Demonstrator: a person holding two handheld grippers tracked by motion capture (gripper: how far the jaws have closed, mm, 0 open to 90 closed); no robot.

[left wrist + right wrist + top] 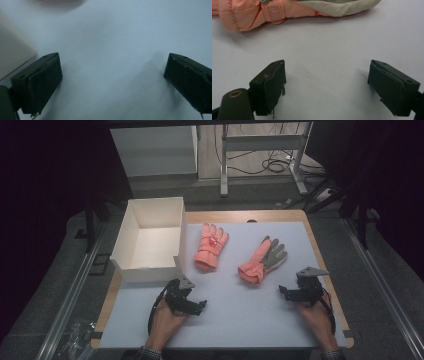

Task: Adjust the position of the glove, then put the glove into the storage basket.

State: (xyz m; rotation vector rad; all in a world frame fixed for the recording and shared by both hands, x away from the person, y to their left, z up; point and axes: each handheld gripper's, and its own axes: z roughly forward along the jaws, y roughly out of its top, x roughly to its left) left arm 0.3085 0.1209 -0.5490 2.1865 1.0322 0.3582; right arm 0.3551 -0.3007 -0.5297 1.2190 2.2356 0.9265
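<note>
One tabletop (240,320) carries one open white box (150,240) at its left. Right of the box lie two pink gloves: one glove (211,246) just beside it, the other glove (262,260) palm up nearer the right gripper (292,292). Two grippers rest near the front edge; the left gripper (192,306) and the right both stand wide open, holding nothing.

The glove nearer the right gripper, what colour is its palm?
Grey palm on a salmon-pink glove, clearest in the high view.
</note>
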